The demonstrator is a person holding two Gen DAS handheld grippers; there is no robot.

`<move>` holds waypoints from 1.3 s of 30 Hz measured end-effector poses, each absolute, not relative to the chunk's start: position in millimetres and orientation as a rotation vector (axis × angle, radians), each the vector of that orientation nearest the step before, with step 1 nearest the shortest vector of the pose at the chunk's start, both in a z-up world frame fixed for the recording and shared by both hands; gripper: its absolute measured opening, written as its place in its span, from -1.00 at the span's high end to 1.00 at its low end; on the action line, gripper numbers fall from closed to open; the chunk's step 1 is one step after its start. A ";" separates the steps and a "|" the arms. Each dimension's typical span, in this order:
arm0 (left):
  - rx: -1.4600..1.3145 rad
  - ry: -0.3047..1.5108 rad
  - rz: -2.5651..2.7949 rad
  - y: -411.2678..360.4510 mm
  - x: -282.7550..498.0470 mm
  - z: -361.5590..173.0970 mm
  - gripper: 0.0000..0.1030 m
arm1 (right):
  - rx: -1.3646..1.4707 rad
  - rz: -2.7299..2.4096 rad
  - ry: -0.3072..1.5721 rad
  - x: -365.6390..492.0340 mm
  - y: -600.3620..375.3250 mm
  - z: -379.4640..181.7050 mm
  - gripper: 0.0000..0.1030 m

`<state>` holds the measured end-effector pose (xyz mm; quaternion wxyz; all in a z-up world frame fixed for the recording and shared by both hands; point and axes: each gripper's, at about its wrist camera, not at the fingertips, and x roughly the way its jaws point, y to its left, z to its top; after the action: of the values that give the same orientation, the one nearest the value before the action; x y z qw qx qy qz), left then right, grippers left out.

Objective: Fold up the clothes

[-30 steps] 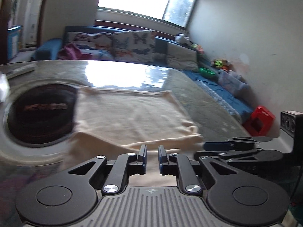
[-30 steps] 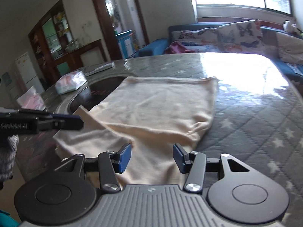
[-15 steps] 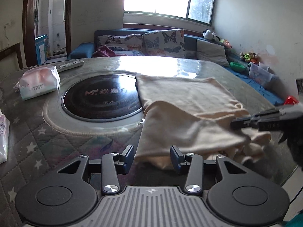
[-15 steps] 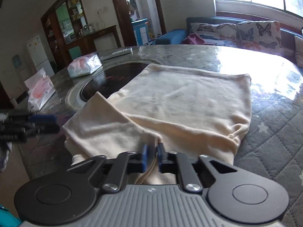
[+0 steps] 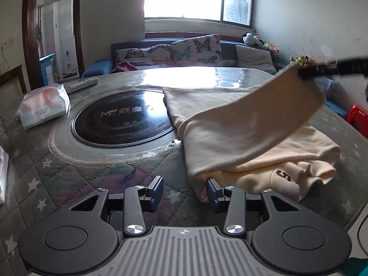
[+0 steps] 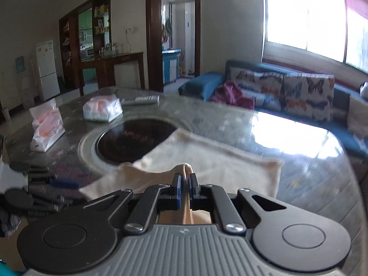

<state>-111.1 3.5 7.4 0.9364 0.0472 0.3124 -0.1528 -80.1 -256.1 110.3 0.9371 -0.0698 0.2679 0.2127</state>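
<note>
My right tongs (image 5: 306, 73) blur at the frame edge; my left tongs (image 6: 57, 184) smear too. The cloth (image 6: 207, 161) hides the counter (image 6: 69, 151) beneath.

A bright window (image 5: 197, 0) fills the far wall, its glare thrown across the glossy table (image 5: 207, 76); beneath it runs a blue sofa (image 5: 103, 65) with butterfly-print cushions (image 5: 197, 49) and a plain grey cushion (image 5: 254, 57); the right wall (image 5: 310, 16) is pale and scuffed; a dark wooden doorway (image 6: 151, 34) opens at the far left; further left stand a dark shelf unit (image 6: 92, 34) and a white fridge (image 6: 46, 69).
</note>
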 end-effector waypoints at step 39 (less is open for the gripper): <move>0.216 0.631 -0.374 -8.6 -115.2 3.2 0.81 | -0.047 0.270 0.648 -78.1 -288.3 54.9 0.88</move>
<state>-115.2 -8.6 3.2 0.9278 0.1055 0.3080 -0.1824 -78.1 -288.3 54.9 0.9388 -0.0230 0.3172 0.1320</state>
